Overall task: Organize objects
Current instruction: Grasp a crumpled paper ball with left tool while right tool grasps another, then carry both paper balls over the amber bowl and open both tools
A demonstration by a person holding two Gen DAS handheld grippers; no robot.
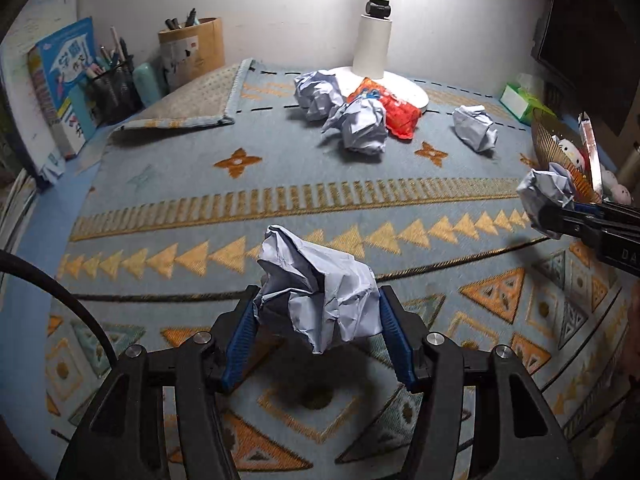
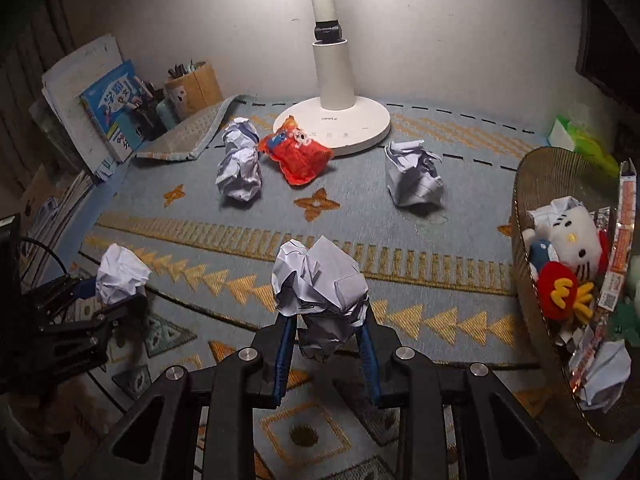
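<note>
A: In the left wrist view, what's low in the centre?
B: The left gripper point(image 1: 318, 322) clamps a crumpled paper ball point(image 1: 316, 288) above the patterned mat point(image 1: 180, 184).

A: And the right wrist view?
B: At lower centre the right gripper point(image 2: 326, 338) pinches another paper wad point(image 2: 320, 284). The basket point(image 2: 532, 184) of toys sits at the right edge, and three loose paper balls lie near the lamp base point(image 2: 360, 120).

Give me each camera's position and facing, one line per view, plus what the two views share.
Left wrist: sits on the left gripper, looking down-forward over the mat toward the lamp; its fingers clamp a paper ball.
Right wrist: sits on the right gripper, same facing; it clamps another paper ball, basket at right.
Shared: lamp, mat, red packet, loose paper balls, and each other's gripper.
</note>
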